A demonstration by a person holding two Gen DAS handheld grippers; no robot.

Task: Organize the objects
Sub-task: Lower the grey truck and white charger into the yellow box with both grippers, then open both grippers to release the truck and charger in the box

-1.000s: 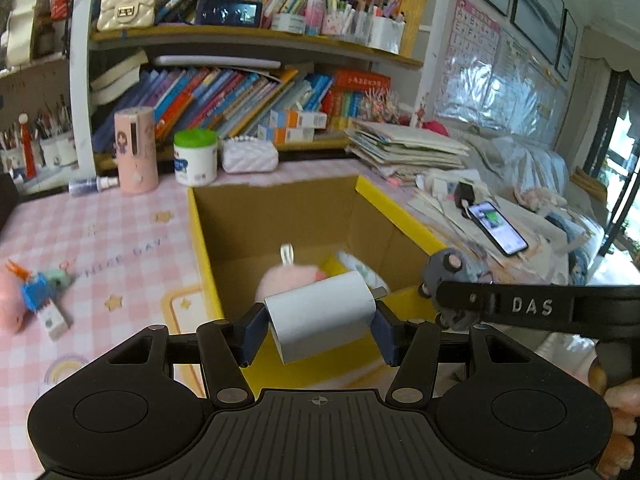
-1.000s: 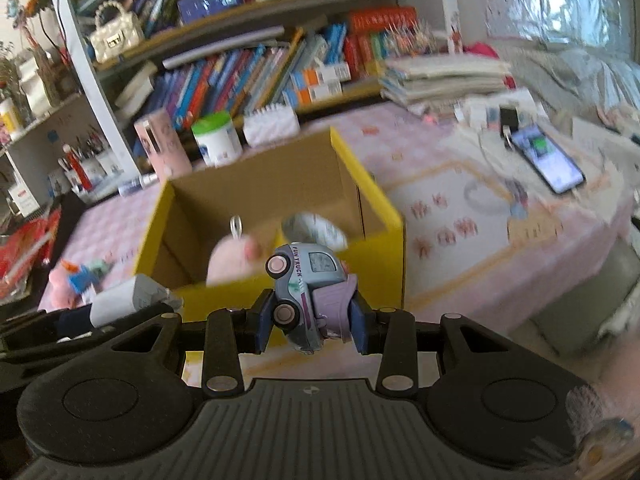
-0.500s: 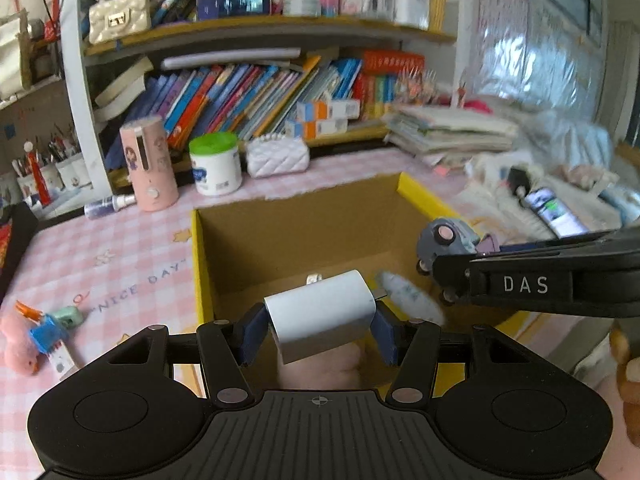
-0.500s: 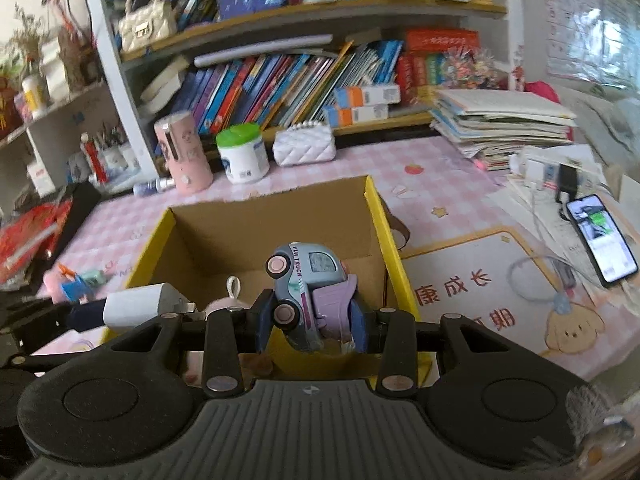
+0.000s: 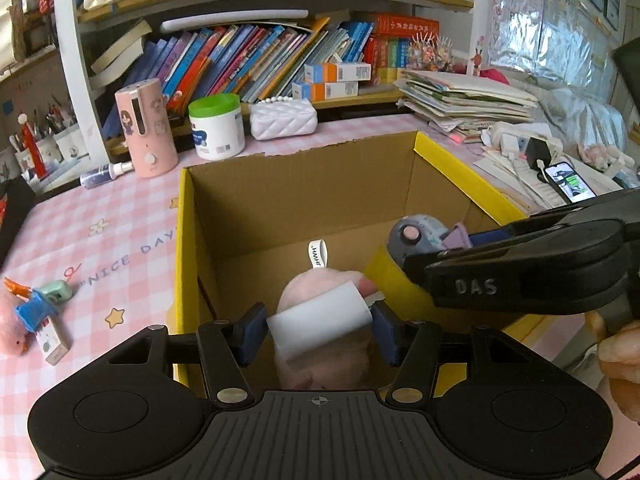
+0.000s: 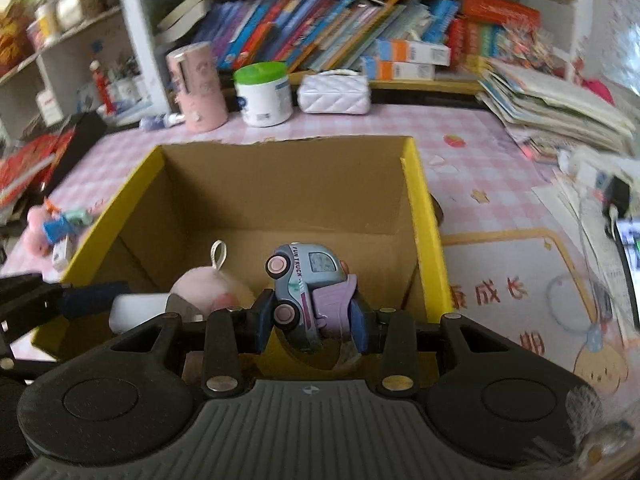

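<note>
Above the cardboard box [image 5: 304, 184], I see my left gripper [image 5: 318, 330] clamping a white charger [image 5: 320, 322], possibly; right gripper [image 6: 310, 326] level, clamping a toy truck [image 6: 306, 284].

pink bottle [image 5: 146, 132] at 10 o'clock on the pink table [image 5: 100, 240] | white tub with green lid [image 5: 216, 126] just right of it | white quilted purse [image 5: 284, 120] at 12 o'clock | leaning books [image 5: 248, 60] on shelf behind | paper pile [image 5: 468, 100] at 1 o'clock | phone [image 5: 570, 182] at 2 o'clock
</note>
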